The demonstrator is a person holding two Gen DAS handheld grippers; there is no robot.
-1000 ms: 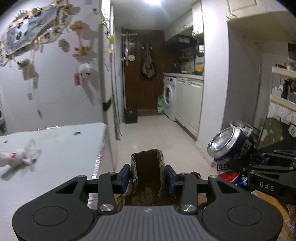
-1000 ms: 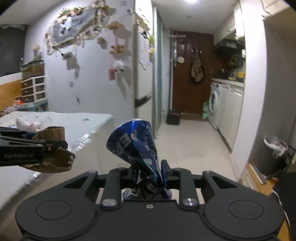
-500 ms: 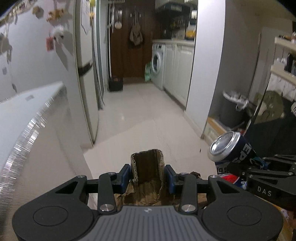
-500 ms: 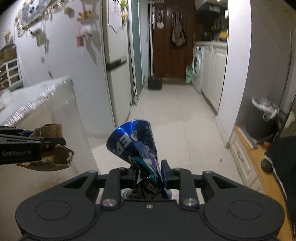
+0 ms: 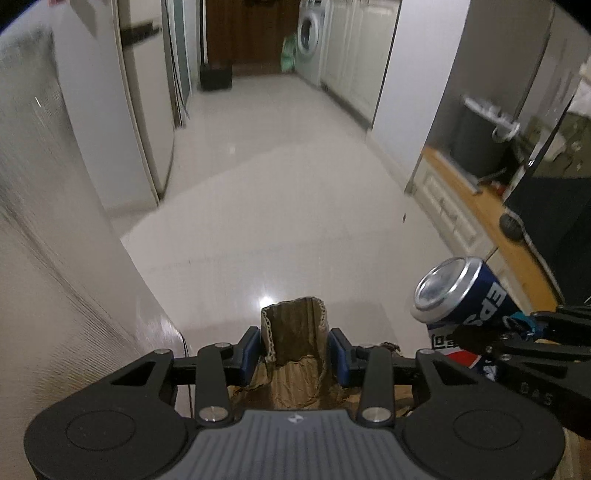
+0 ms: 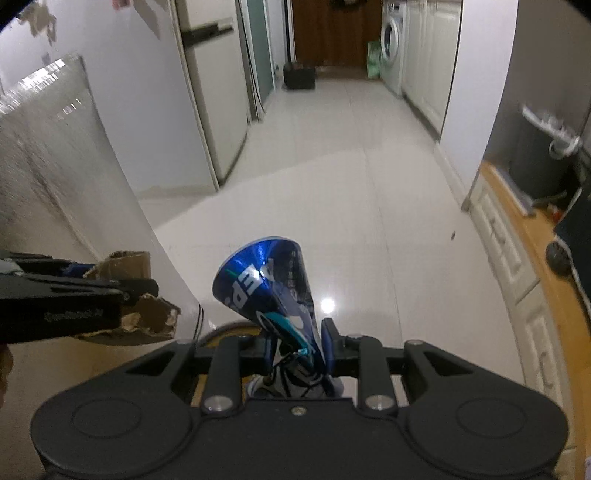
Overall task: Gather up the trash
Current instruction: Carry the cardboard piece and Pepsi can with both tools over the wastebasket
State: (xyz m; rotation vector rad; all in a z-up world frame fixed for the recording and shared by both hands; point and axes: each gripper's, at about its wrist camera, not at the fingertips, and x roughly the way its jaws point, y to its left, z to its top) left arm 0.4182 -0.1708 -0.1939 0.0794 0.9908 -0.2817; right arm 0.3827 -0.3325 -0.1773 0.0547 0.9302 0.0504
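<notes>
Left gripper (image 5: pixel 294 349) was clamped on a torn cardboard piece (image 5: pixel 295 343), its blue pads pressing both sides, cardboard sticking up and forward. Right gripper (image 6: pixel 297 345) was squeezed tight on a crushed blue Pepsi can (image 6: pixel 267 284) (pinched at the base, flared end pointing ahead). Both were held over the glossy white floor (image 5: pixel 280 206), the counter's (image 5: pixel 40 229) side panel just to the left. Further off: a dark trash bin (image 6: pixel 535 158) with white liner at right, a washing machine (image 5: pixel 308 35) down the hall.
</notes>
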